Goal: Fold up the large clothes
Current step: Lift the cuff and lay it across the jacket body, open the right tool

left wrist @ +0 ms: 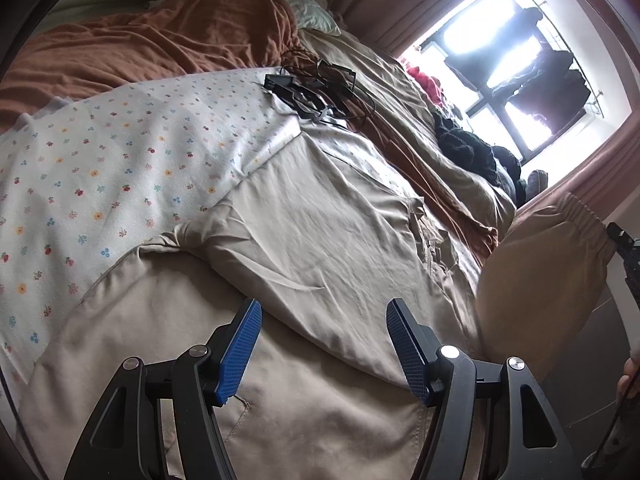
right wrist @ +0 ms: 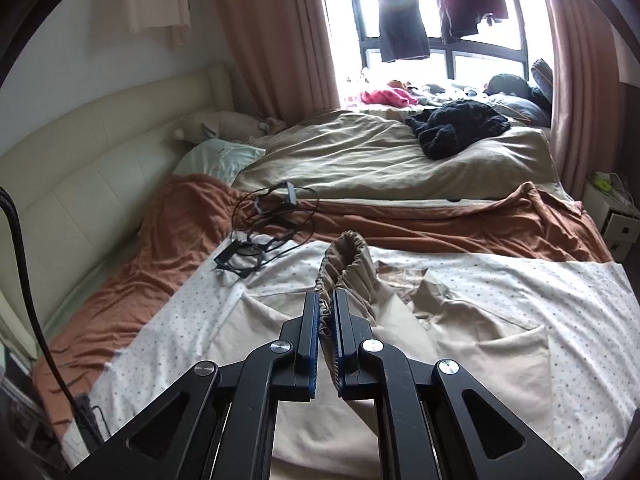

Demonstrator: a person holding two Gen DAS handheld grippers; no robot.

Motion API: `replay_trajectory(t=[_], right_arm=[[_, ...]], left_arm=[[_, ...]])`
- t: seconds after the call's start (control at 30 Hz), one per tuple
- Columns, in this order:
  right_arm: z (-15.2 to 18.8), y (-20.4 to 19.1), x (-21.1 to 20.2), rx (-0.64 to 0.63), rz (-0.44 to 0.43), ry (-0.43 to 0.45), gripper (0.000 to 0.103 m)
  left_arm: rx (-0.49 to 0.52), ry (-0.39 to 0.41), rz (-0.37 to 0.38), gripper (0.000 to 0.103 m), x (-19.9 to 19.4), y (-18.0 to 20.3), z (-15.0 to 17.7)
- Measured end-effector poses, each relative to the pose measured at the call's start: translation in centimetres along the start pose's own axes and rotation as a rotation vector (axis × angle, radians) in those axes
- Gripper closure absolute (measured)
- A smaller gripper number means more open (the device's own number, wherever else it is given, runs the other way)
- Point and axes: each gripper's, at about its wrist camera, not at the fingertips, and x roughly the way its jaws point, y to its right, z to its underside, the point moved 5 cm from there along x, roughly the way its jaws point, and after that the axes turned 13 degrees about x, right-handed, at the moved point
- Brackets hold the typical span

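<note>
Right gripper (right wrist: 327, 312): clenched on the gathered elastic waistband (right wrist: 344, 256) of a pair of beige trousers (right wrist: 460, 344), the blue pads pinching the ruffled edge between them. The waistband stands up beyond the fingertips toward twelve o'clock, lifted clear of the bed, while the rest of the garment trails down and lies spread at about four o'clock on the floral sheet (right wrist: 560, 292).

Left gripper (left wrist: 324, 344): released, jaws well apart and holding nothing, poised over the trousers' beige cloth (left wrist: 304, 224), which fills the view from the fingertips out to twelve o'clock. At three o'clock in the left wrist view the raised waistband (left wrist: 576, 216) appears again, with a dark part of the other tool (left wrist: 628, 248) beside it at the frame edge.

Surroundings: the floral sheet lies over a rust-brown blanket (right wrist: 180, 216); a tangle of black cables with a small adapter (right wrist: 264, 228) rests at about eleven o'clock from the right gripper, near the garment but apart from it. A black knitted garment (right wrist: 460, 124) lies well away at one o'clock on the far bedding.

Step in hand, as judged: the waist end is being carried over for a fold. The next move likely calls for the free left gripper to take a second hold on the cloth, so that the fold lands with edges aligned and clear of the cables.
</note>
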Motion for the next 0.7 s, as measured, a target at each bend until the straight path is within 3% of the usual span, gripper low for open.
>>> replay_trajectory(t=[0.17,0.2,0.23,0.27,0.4,0.7], right_arm=[[4.9,-1.5,4.9,0.041,-0.043,-0.099,0.093],[5.9,-1.5,5.8,0.061,-0.056,-0.133,0.086],[6.9,-1.7,6.6,0.09,-0.078,-0.168,0.063],[7.9,-1.4,6.8,0.128,-0.106,-0.184,0.048],[11.1,0.6,6.3,0.205,-0.131,-0.197,0.046],[16.0,11.8,1.0,0.423,-0.006,-0.116,0.046]], left_arm=[[-0.018,0.002,-0.009,0.037,-0.2,-0.9,-0.2],[-0.02,0.002,-0.013,0.037,-0.3,-1.1,-0.2],[-0.021,0.001,-0.016,0.037,-0.4,-1.2,-0.2],[-0.02,0.001,-0.019,0.037,-0.4,-1.3,-0.2],[-0.003,0.002,-0.04,0.037,-0.8,-1.6,-0.3],[0.061,-0.036,-0.051,0.037,0.3,0.5,0.3]])
